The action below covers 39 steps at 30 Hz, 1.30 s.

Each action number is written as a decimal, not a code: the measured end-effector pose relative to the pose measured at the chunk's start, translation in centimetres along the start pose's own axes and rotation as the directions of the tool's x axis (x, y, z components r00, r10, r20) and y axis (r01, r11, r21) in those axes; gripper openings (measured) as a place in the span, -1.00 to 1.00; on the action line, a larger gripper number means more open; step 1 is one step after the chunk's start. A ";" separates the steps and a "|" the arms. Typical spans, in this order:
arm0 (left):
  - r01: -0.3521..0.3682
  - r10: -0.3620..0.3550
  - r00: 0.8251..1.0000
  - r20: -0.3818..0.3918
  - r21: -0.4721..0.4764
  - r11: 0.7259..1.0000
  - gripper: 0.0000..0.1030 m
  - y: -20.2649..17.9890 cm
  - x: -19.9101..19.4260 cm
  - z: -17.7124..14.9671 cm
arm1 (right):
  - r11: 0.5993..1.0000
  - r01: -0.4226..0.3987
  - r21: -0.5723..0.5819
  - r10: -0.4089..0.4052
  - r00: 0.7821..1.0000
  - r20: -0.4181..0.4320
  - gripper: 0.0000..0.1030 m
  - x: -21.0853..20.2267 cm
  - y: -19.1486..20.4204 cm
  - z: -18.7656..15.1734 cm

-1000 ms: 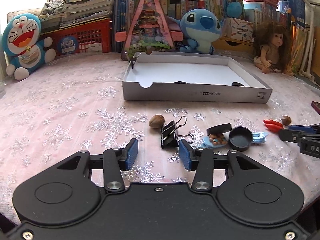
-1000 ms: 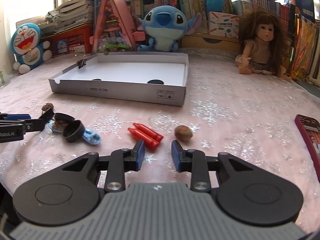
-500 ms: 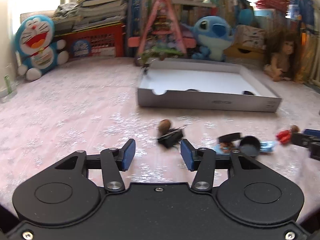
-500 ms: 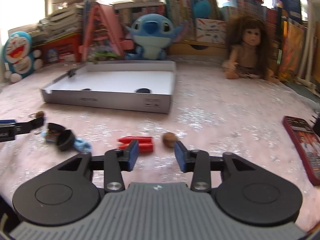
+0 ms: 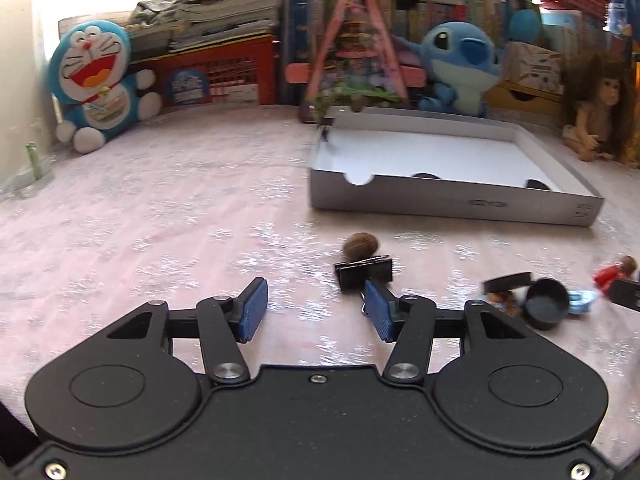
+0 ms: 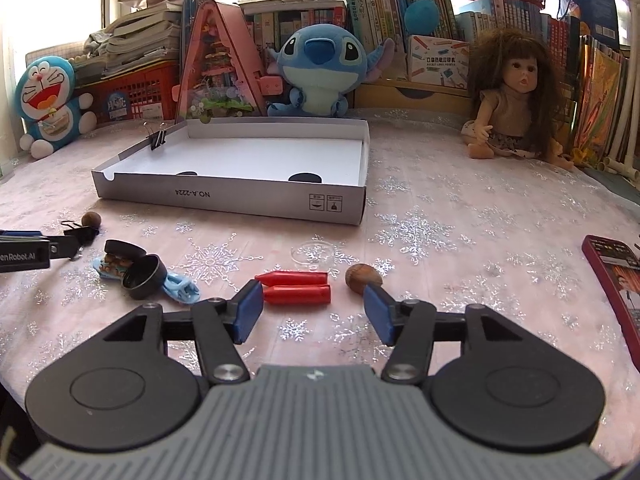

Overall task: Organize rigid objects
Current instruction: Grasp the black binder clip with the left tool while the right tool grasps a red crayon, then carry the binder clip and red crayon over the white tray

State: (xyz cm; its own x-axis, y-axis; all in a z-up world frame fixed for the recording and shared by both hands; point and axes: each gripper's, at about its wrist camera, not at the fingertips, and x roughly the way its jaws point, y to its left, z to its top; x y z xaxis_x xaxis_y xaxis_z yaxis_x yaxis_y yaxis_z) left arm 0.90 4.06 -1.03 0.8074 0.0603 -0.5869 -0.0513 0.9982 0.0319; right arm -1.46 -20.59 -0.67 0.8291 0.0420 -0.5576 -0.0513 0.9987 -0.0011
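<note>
A shallow grey box lid (image 5: 452,202) (image 6: 240,200) lies open on the pink tablecloth, with a small binder clip (image 6: 157,138) on its left wall. My left gripper (image 5: 314,312) is open and empty; a black binder clip (image 5: 364,274) and a brown nut (image 5: 361,245) lie just ahead of its right finger. My right gripper (image 6: 312,312) is open and empty, with two red pieces (image 6: 296,286) between and just beyond its fingertips and a second nut (image 6: 362,278) by the right finger. Black round lids (image 6: 142,276) lie on a blue holder (image 6: 180,288).
Plush toys, a doll (image 6: 516,96), books and red baskets line the back edge. A dark red booklet (image 6: 616,276) lies at the right. A clear round lid (image 6: 314,254) sits behind the red pieces. The left gripper also shows at the left edge of the right wrist view (image 6: 36,250).
Both grippers have opened wider. The left view has swung leftward, so the binder clip now lies by its right finger. The right gripper has moved closer to the red pieces and nut.
</note>
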 end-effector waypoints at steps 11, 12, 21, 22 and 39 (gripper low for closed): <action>0.085 -0.086 0.996 0.029 0.040 0.996 0.19 -1.4 -0.5 0.1 | 1.000 -0.016 -0.016 0.017 1.000 0.013 0.39 0.0 0.4 -0.3; 0.087 -0.088 0.996 0.027 0.044 0.995 0.19 -1.6 -0.4 0.1 | 1.000 -0.017 -0.021 0.017 1.000 0.013 0.39 0.0 0.4 -0.3; 0.098 -0.098 0.995 0.005 0.025 0.995 0.07 -1.7 0.8 0.3 | 0.999 -0.026 -0.028 0.026 0.999 0.018 0.39 0.4 0.5 0.0; 0.099 -0.099 0.995 0.006 0.025 0.995 0.04 -1.7 0.8 0.3 | 0.999 -0.027 -0.028 0.027 0.999 0.017 0.39 0.5 0.5 0.0; 0.110 -0.110 0.994 0.004 0.033 0.993 -0.44 -1.6 -0.2 0.2 | 0.999 -0.022 -0.040 0.022 1.000 0.017 -0.03 0.2 1.2 -0.1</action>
State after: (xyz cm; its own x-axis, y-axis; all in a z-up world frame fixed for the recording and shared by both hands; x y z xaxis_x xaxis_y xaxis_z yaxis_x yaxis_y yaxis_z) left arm 0.95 2.41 -0.84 0.8103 -0.0496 -0.5840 0.0568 0.9984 -0.0060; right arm -1.39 -19.38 -0.87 0.8372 0.0647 -0.5431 -0.0913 0.9956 -0.0222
